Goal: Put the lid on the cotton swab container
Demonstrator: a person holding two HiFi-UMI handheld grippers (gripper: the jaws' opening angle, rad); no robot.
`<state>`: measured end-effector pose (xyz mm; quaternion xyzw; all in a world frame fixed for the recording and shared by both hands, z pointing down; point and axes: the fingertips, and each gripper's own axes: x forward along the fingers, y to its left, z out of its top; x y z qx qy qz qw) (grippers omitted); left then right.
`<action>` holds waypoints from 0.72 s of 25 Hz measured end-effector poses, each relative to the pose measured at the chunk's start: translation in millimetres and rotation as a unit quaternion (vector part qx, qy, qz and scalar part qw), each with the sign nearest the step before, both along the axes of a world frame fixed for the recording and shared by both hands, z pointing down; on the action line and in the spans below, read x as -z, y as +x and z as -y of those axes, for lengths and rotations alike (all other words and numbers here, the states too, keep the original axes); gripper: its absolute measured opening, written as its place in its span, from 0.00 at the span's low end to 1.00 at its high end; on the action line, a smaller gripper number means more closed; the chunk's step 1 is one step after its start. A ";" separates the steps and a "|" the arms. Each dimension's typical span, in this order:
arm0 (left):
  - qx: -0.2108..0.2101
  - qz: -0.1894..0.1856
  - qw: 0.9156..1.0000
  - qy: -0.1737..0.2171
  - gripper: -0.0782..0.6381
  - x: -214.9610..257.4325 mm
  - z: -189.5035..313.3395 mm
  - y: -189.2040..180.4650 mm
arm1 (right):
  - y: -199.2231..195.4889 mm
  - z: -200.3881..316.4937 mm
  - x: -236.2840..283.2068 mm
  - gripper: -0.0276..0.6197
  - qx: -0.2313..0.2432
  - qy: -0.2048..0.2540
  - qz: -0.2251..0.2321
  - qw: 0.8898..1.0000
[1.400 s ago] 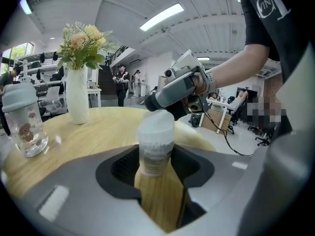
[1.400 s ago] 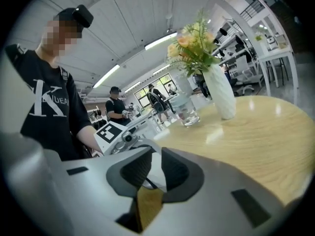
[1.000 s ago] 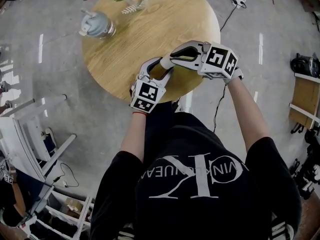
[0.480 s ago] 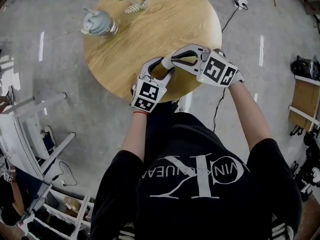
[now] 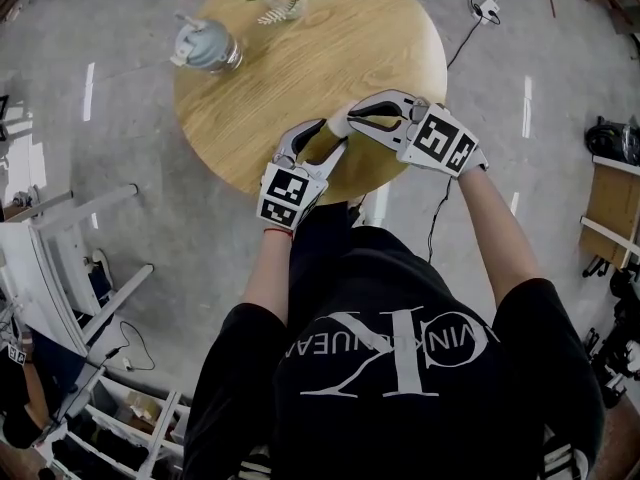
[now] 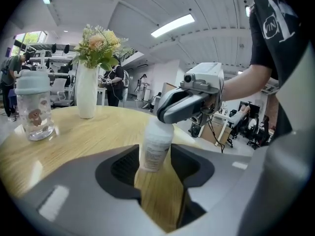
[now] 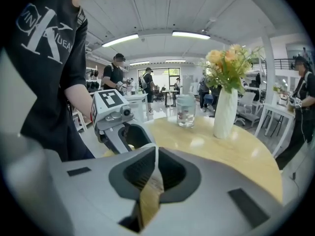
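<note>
— Between the fingers of your left hand-held gripper [image 6: 156, 162], what do you see?

— The cotton swab container [image 6: 156, 150], white, with a printed label. It stands slightly tilted at the fingertips, and I have it pinched there. The wood of the table [image 5: 400, 38] shows directly below it.

— And the other one?

— My right hand-held gripper [image 5: 346, 124] sits right on top of the container and comes in from the left one's right side, so the two tips meet. Its fingers are pressed almost together. In its own view I see only a thin white edge caught between them, which I take to be the lid [image 7: 156, 154].

— Is the lid seated?

— I can't tell. The right fingers cover the container's top.

— Anything else nearby?

— Well beyond the left hand-held gripper, off to its left, there's a clear cup [image 6: 33, 109] with a pale cap. Just right of that stands a white vase [image 6: 87, 98] of flowers. Both are on the table, far from my grip.
</note>
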<state>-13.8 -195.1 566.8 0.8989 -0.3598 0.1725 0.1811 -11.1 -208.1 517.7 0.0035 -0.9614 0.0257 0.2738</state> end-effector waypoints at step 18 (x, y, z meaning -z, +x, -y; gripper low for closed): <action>0.139 0.003 0.988 0.060 0.12 46.9 -3.4 -68.1 | 20.8 40.3 39.9 0.08 -0.206 -0.066 0.128 0.968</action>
